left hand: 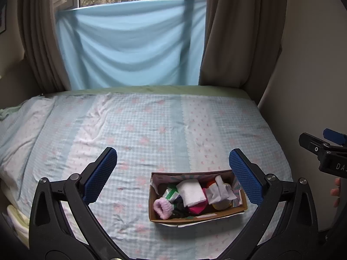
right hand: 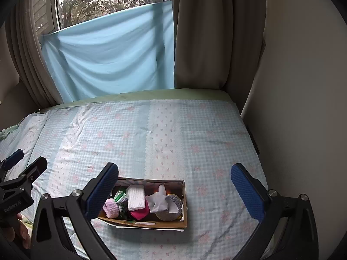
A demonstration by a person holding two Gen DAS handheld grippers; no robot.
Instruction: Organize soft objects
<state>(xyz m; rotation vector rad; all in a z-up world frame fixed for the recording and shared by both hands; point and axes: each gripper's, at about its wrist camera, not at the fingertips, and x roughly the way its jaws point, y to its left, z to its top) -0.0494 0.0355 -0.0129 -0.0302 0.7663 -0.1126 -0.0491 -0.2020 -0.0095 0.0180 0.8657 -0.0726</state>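
So the bed (left hand: 151, 130) took up most of both views, covered in a pale blue checked sheet with pink flowers, running out well beyond the fingers toward a light blue cloth (left hand: 130, 47) hung over the window; nothing loose lay on the sheet that I could see.

The cardboard box (left hand: 195, 216) sat on the bed close in; in the left wrist view it was between the fingers, tucked against the right-hand one, and in the right wrist view it sat just past the left-hand finger, partly hidden by it.

All the soft stuff was bundled inside that box: a white textured cloth (right hand: 136, 197) in the middle, a grey-white crumpled cloth (right hand: 159, 201) beside it, a pink fluffy roll (left hand: 162, 209) at the end, a magenta piece (right hand: 139, 214) under the white one, and some green-and-white thing (right hand: 121, 196) I couldn't identify; a glittery round item (right hand: 171, 211) sat under the grey cloth.

Left gripper (left hand: 173, 171) was spread wide with nothing in it; right gripper (right hand: 174, 184) was the same, wide apart and empty.

Honestly this fits either a box about to be sorted out or one just filled up, so I wouldn't call it; if anything gets picked, I'd say go for one piece on top, pinch a fold rather than the whole pile, and steady the light box with the other gripper.
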